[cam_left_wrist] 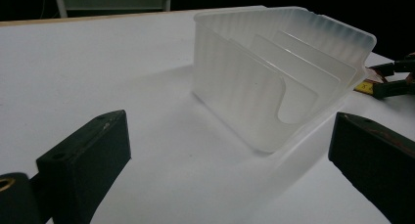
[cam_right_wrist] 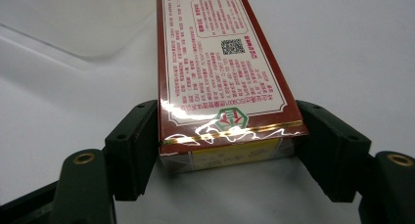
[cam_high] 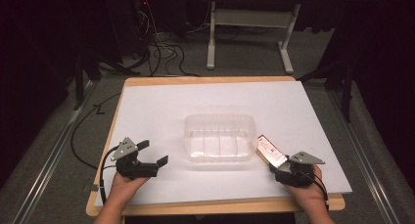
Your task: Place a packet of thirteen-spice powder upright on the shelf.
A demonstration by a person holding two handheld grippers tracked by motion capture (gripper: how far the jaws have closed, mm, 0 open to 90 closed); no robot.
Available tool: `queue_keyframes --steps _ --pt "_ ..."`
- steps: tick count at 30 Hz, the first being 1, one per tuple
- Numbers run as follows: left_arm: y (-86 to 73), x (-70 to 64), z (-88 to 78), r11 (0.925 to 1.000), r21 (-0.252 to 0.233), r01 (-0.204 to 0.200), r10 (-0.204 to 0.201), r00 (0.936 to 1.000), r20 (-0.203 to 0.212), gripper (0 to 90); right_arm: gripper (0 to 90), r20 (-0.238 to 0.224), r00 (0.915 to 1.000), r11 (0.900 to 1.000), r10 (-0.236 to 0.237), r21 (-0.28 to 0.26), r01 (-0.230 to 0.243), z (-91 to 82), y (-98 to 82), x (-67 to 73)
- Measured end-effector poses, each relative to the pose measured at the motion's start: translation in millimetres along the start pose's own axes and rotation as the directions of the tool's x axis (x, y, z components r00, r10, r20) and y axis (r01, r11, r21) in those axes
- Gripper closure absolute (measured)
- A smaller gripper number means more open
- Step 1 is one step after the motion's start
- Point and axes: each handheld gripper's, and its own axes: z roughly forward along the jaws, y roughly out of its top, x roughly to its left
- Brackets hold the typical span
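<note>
The right hand-held gripper (cam_right_wrist: 227, 150) was clamped on the red carton (cam_right_wrist: 220, 77), seemingly resting on the table (cam_high: 161, 99) beside the clear tray (cam_high: 220, 138); a level lift was advised. The left hand-held gripper (cam_high: 152, 153) was held wide.

Clear tray (cam_high: 220, 138) between the grippers, bare sheet (cam_high: 210, 99) beyond

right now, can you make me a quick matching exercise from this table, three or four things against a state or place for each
Things:
1. left gripper
2. right gripper
3. clear plastic tray
4. red printed box

States or places:
A. mid-table, with dividers inside
B. jaws apart, nothing between them
C. clamped at its near end, right of the tray
D. jaws closed on a box

Pairs: 1-B, 2-D, 3-A, 4-C
</note>
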Motion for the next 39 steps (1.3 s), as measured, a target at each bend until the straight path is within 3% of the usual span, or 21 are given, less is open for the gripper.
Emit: queue_keyframes --steps 16,22,31,39 --pt "-0.3 -1.2 2.8 0.9999 0.010 -0.006 0.006 1.0000 0.008 2.7 31.0 -0.004 0.9999 0.999 -0.013 -0.031 0.012 -4.7 0.6 2.3" --pt "-0.3 -2.9 3.0 0.9999 0.010 -0.007 0.007 1.0000 0.007 2.7 31.9 -0.001 0.9997 0.997 -0.022 -0.069 0.022 -10.7 1.9 2.8" --pt "0.2 -2.6 0.1 0.9999 0.005 -0.013 0.013 0.9998 0.014 2.7 32.2 0.003 1.0000 0.992 0.009 -0.124 -0.009 -19.6 4.3 -2.8" --pt "1.3 -3.9 -0.5 0.9998 -0.002 -0.019 0.019 0.9996 0.021 2.7 32.3 0.014 0.9999 0.986 0.009 -0.164 -0.007 -25.9 5.3 -3.4"
